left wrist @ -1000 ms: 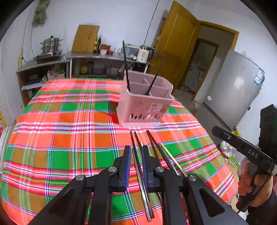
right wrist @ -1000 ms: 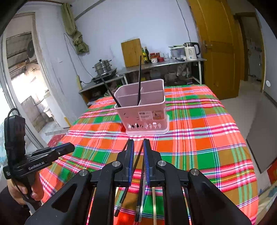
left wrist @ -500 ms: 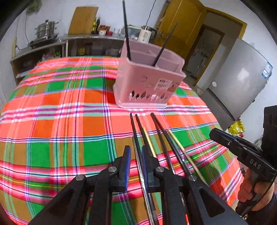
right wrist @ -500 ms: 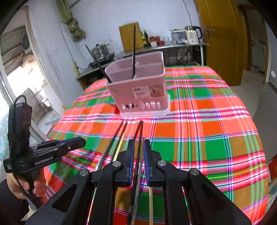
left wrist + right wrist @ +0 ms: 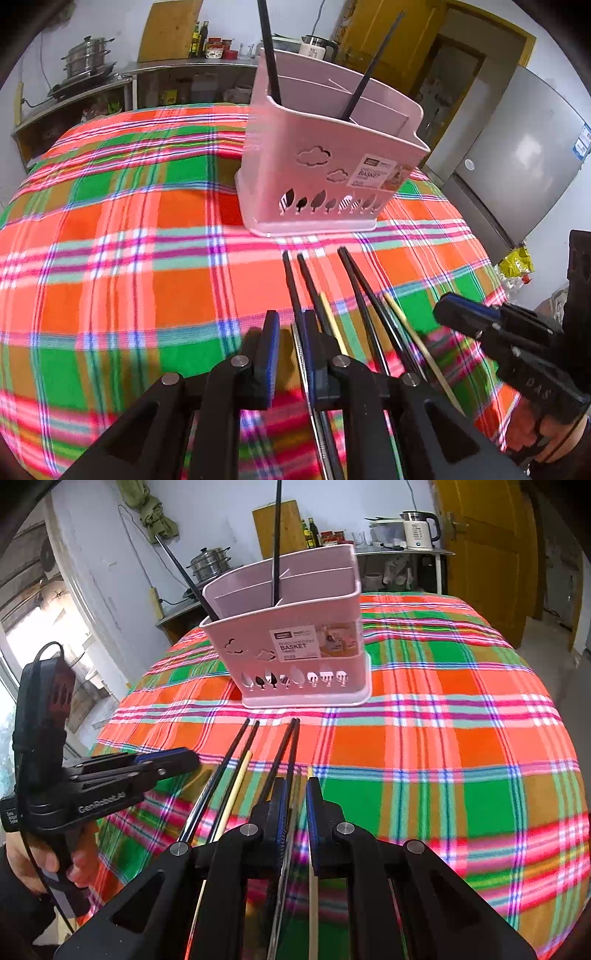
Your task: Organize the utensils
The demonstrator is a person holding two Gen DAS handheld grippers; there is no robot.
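Observation:
A pink utensil basket (image 5: 325,162) (image 5: 295,642) stands on the plaid tablecloth with two black chopsticks (image 5: 269,55) upright in it. Several black chopsticks (image 5: 314,284) (image 5: 236,764) and pale wooden ones (image 5: 413,332) (image 5: 236,786) lie in a row in front of it. My left gripper (image 5: 290,343) is slightly open and low over the leftmost black chopsticks, which run beside its right finger. My right gripper (image 5: 295,805) is slightly open over the right pair of black chopsticks (image 5: 288,753). Neither grips anything.
The plaid-covered table (image 5: 110,240) (image 5: 461,720) drops off close behind the grippers. A counter with a steamer pot (image 5: 86,62), cutting board (image 5: 284,531) and kettle (image 5: 417,530) stands beyond. A yellow door (image 5: 487,554) and a fridge (image 5: 517,166) are to the right.
Both grippers have moved forward and down toward the chopsticks on the cloth; the basket looms larger. The jaw gaps look the same.

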